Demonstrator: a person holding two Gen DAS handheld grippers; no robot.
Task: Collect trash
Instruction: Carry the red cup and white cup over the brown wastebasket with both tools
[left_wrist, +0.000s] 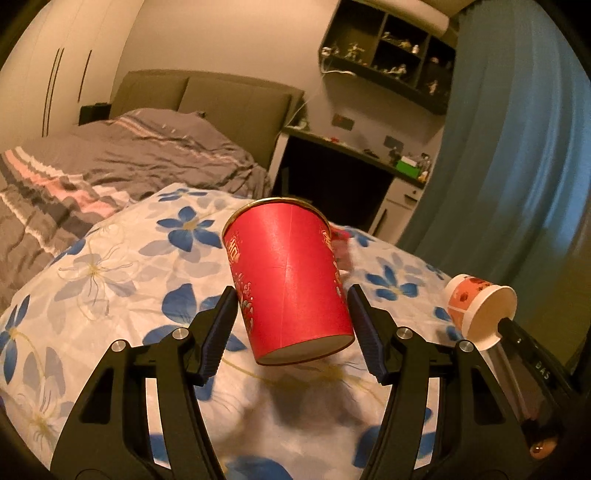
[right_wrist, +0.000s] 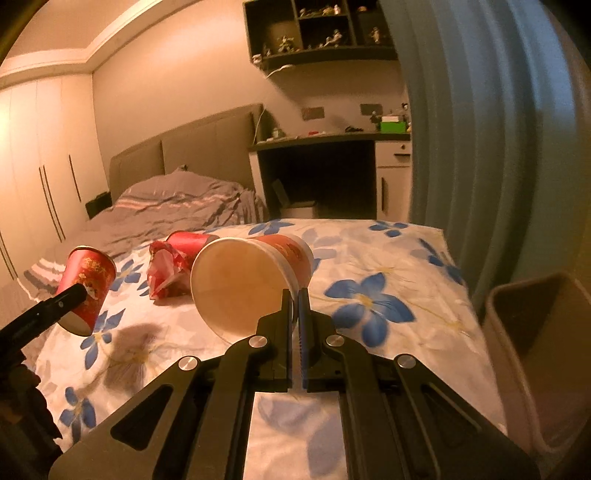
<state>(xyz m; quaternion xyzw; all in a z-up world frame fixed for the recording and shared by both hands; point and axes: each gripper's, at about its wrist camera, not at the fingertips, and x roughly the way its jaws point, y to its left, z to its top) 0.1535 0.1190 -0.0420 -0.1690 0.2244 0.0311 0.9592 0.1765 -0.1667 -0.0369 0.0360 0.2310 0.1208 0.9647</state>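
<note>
My left gripper (left_wrist: 291, 314) is shut on a red paper cup (left_wrist: 288, 273) with gold print, its pads on either side of the cup's lower half. The cup hangs upright, slightly tilted, above the flowered sheet (left_wrist: 122, 266). The right wrist view shows this cup (right_wrist: 88, 280) at the left with a black finger (right_wrist: 70, 297) against it. My right gripper (right_wrist: 295, 295) is shut on the rim of a white and orange paper cup (right_wrist: 240, 280), which lies sideways with its mouth toward the camera. That cup (left_wrist: 476, 306) also appears at the right of the left wrist view.
A crumpled red wrapper (right_wrist: 162, 273) and another red cup (right_wrist: 188, 242) lie on the flowered sheet. A beige bin (right_wrist: 535, 350) stands beside the bed at the right. A blue curtain (right_wrist: 480, 147) hangs behind it. A desk (right_wrist: 332, 138) and grey bedding (right_wrist: 177, 199) are farther back.
</note>
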